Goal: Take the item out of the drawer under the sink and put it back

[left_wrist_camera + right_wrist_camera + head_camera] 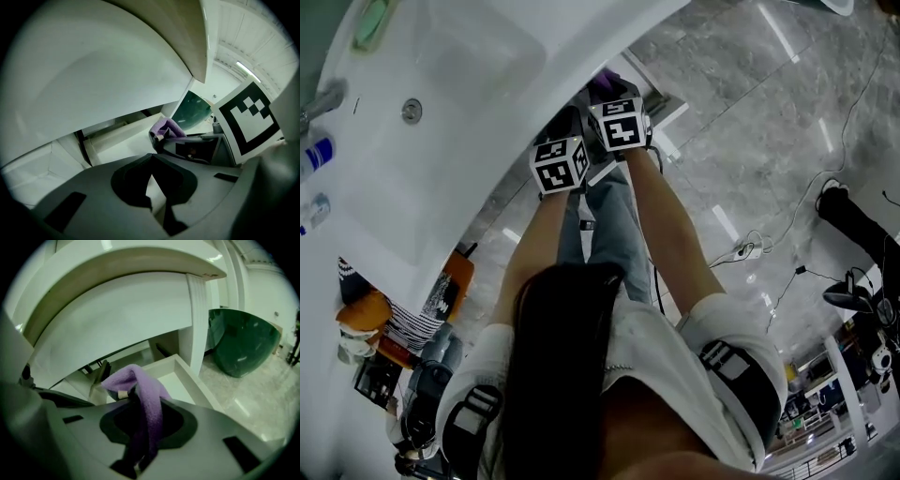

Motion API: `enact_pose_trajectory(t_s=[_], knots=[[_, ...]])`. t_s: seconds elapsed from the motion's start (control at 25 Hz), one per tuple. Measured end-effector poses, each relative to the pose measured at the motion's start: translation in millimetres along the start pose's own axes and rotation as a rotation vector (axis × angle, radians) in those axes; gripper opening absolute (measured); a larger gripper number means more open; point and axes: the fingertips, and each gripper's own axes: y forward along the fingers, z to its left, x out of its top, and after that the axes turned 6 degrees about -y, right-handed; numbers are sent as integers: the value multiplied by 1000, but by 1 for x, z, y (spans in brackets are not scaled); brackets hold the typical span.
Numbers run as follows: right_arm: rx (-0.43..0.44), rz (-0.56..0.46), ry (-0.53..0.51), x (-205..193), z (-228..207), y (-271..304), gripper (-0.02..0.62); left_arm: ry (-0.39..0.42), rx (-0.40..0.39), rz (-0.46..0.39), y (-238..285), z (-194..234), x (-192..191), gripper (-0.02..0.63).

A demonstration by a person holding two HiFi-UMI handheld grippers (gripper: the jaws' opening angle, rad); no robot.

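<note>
A purple cloth (143, 394) hangs over the tips of my right gripper (129, 392), which is shut on it just above the open white drawer (190, 378) under the sink counter (117, 310). In the head view the cloth (605, 82) shows past the right gripper (606, 96) and its marker cube. Close beside it on the left is my left gripper (565, 127). The left gripper (151, 157) has its tips together with nothing between them. From it I see the drawer (117, 138), the cloth (166, 127) and the right gripper's cube (248, 117).
The white sink top (487, 112) with drain (412, 111) and faucet (319, 101) overhangs the drawer. A dark green tub (241, 348) stands on the marble floor to the right. Cables (769, 248) lie on the floor, and a bystander's dark shoe (853, 220) is nearby.
</note>
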Motion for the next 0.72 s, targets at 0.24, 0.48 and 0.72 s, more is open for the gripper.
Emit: enact_pose_trajectory(t_s=[0.24, 0.48, 0.72], knots=[[5, 23, 10, -2, 1, 9, 94, -2, 1, 1, 4, -2, 2, 5], [15, 29, 45, -2, 2, 6, 139, -14, 17, 1, 1, 3, 4, 5], [59, 26, 104, -1, 3, -2, 193, -17, 25, 3, -3, 2, 9, 5]])
